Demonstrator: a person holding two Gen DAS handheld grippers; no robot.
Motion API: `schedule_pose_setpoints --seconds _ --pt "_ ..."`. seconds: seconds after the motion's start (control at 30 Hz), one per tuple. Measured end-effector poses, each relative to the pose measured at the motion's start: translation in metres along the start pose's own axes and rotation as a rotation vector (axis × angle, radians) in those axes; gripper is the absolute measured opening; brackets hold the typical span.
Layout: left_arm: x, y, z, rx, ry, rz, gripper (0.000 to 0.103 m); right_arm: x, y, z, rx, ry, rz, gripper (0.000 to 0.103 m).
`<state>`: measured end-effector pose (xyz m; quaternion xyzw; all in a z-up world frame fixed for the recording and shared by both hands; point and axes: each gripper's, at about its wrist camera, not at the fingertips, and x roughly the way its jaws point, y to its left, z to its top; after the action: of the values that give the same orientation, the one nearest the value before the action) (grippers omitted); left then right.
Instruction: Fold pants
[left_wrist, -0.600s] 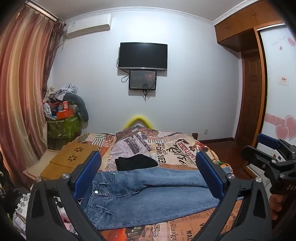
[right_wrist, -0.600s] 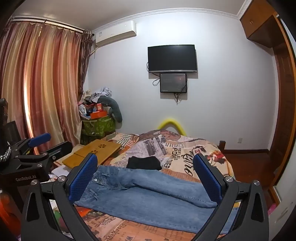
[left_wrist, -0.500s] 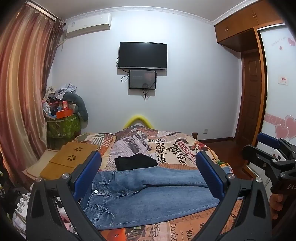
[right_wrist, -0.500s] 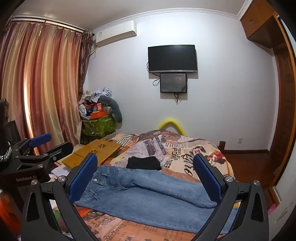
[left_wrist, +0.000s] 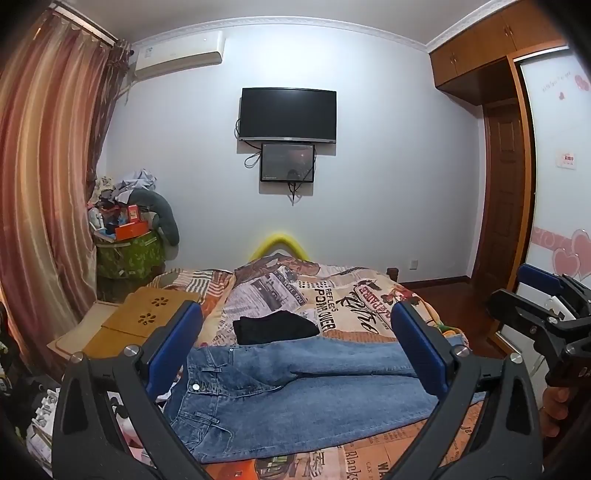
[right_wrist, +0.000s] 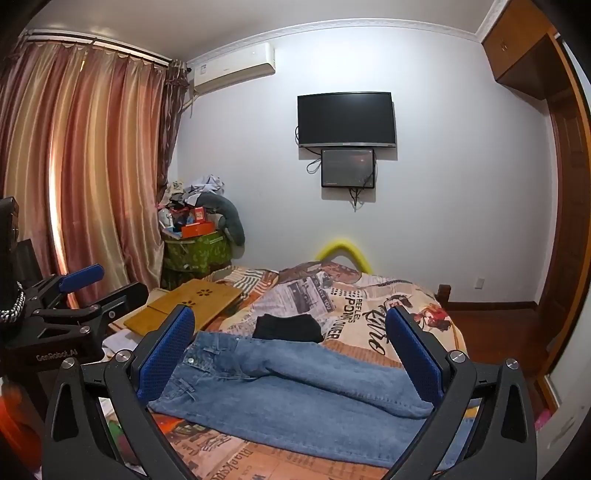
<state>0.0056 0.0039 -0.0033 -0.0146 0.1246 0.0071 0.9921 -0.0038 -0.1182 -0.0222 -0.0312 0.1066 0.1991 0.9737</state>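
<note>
Blue jeans (left_wrist: 295, 391) lie flat across the near part of the bed, waistband to the left, legs running right; the same jeans (right_wrist: 288, 387) fill the lower middle of the right wrist view. My left gripper (left_wrist: 295, 354) hangs wide open above and in front of them, nothing between its blue pads. My right gripper (right_wrist: 291, 354) is likewise open and empty, held above the jeans. Each gripper shows in the other's view: the right gripper (left_wrist: 546, 314) at the right edge, the left gripper (right_wrist: 74, 295) at the left edge.
A folded black garment (left_wrist: 275, 326) lies on the printed bedspread (left_wrist: 332, 299) just beyond the jeans. A wooden lap desk (left_wrist: 147, 314) rests at the bed's left side. A cluttered green bin (left_wrist: 127, 251), curtains, wall TV (left_wrist: 288, 114) and wardrobe (left_wrist: 502, 177) surround the bed.
</note>
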Motion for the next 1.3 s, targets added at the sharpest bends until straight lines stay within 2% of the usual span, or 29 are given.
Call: schedule_pose_setpoints --seconds 1.3 --pt "-0.0012 -0.0014 0.0013 0.0 -0.013 -0.005 0.103 0.0009 0.0019 0.0027 -0.01 -0.003 0.0 0.103"
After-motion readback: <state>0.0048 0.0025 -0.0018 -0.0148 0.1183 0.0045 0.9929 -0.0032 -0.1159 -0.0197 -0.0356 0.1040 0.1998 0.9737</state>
